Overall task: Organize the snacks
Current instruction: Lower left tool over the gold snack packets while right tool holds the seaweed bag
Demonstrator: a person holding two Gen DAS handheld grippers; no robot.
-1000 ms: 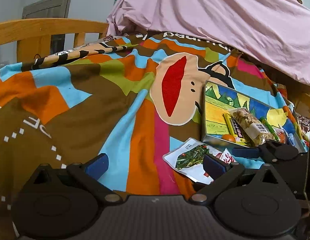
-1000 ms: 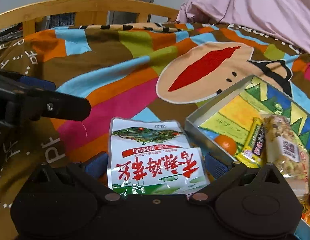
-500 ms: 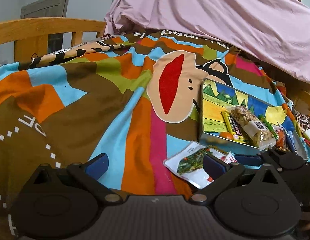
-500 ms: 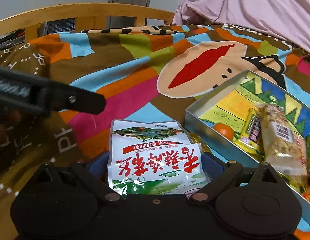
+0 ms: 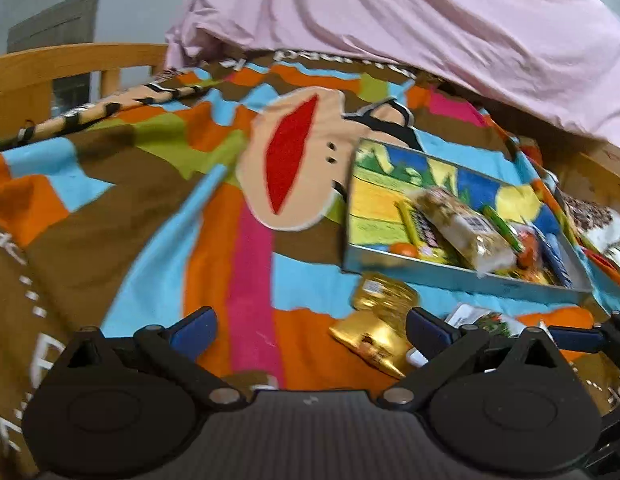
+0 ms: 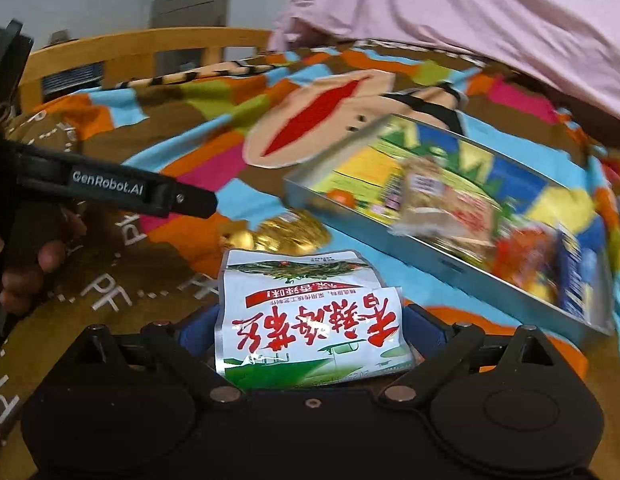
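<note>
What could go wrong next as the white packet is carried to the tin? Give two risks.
1. The right gripper holds the white packet only by its edges, and the packet is buckling; it could slip out.
2. The tin is already crowded at its near end, so the packet may catch the rim or shove snacks.

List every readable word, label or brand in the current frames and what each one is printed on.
"GenRobot.AI": on the left gripper's finger, seen from the right wrist view.
Large red Chinese characters, upside down: on the white snack packet; its smaller print is too small to read.
White letters, partly hidden: on the blanket.
Labels on snacks in the tin tray: blurred, unreadable.
</note>
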